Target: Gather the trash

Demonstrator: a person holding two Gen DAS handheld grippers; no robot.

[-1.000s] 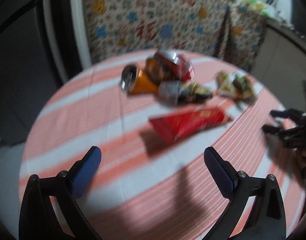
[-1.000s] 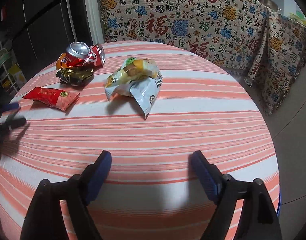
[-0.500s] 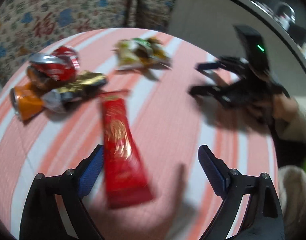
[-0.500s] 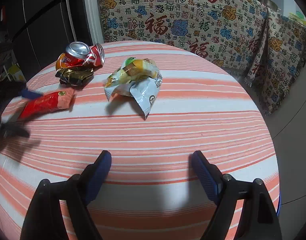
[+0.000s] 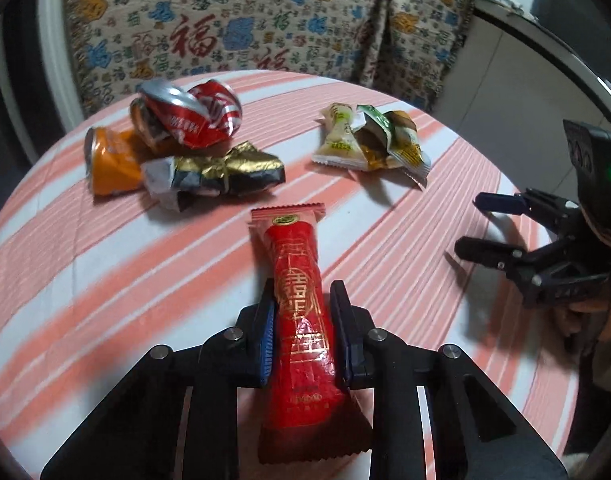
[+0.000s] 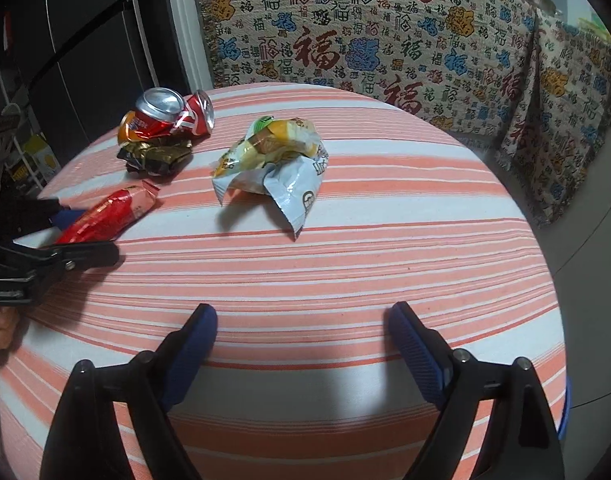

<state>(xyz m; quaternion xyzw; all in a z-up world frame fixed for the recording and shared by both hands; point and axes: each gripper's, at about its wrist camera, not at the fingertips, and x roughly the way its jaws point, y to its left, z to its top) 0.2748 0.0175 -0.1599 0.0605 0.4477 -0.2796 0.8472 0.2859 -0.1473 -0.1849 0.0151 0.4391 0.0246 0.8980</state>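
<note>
My left gripper (image 5: 304,316) is shut on a red snack wrapper (image 5: 299,292), its far end over the striped round table (image 5: 105,280). The wrapper also shows in the right wrist view (image 6: 109,216), tilted up off the cloth. A crushed red can (image 5: 189,114), a crushed orange can (image 5: 111,162) and a gold and black wrapper (image 5: 221,174) lie in a pile at the far left. A yellow-green crumpled snack bag (image 6: 273,152) lies mid-table. My right gripper (image 6: 301,336) is open and empty over the near side of the table.
A patterned cloth (image 6: 365,40) hangs over furniture behind the table. A dark cabinet (image 6: 85,40) stands at the left. The right gripper shows in the left wrist view (image 5: 501,224) at the table's right edge.
My left gripper swung round to line up with the red wrapper, came down and shut on it. The wrapper's far end has lifted. The right gripper has not moved.
</note>
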